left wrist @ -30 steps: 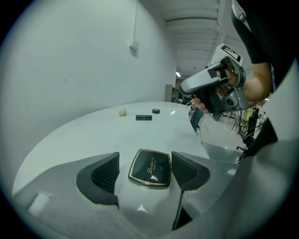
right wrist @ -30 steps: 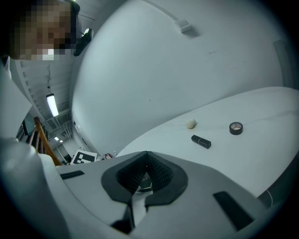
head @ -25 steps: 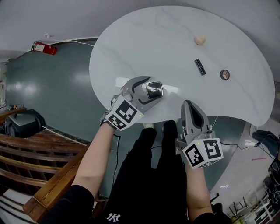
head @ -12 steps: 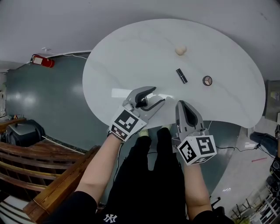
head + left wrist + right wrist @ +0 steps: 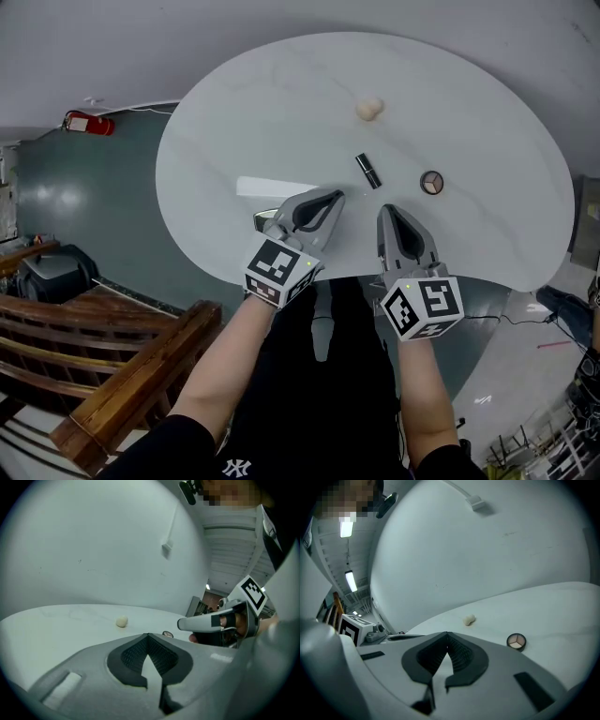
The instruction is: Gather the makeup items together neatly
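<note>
left hand-held gripper (image 5: 334, 195): pressed together, empty | right hand-held gripper (image 5: 385, 211): pressed together, empty | both over table (image 5: 281, 112)

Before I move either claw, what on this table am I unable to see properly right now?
- Black tube: missing from both gripper views, blocked by the left claw and right claw; its print is too small in the head view.
- Compact: only a sliver shows over the claw in the left gripper view.
- Dark thing at the table edge: head view, partly covered by the left claw; unidentifiable.
</note>
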{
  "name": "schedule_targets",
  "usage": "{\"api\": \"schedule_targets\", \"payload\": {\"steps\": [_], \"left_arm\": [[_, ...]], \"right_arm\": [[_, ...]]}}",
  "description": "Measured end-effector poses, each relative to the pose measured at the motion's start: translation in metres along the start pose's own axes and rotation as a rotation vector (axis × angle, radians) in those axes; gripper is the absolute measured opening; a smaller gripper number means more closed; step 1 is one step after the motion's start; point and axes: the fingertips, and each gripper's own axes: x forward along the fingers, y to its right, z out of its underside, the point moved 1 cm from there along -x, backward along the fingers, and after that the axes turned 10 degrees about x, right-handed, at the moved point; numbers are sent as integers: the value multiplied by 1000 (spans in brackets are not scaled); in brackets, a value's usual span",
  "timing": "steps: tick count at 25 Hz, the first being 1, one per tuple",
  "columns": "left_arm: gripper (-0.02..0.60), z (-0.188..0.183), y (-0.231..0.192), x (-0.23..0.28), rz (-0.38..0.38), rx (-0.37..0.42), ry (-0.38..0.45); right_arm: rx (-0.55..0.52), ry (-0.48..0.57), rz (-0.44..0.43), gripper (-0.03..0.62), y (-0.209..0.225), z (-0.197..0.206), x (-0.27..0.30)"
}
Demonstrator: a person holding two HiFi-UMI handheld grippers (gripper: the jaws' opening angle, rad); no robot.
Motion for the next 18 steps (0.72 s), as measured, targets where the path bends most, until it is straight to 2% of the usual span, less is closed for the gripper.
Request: {"api": "schedule_targets", "payload": {"steps": [7, 14, 18], "left_arm": [[9, 11, -3, 20, -103, -86, 13], [9, 26, -3, 26, -175, -136, 10], [9, 35, -1, 26, -191, -146, 0]], "right_arm": [[-40, -69, -6, 14, 23, 12, 25], [-152, -161, 23, 18, 43, 32, 49], [-194, -217, 56, 84, 54, 42, 62]]}}
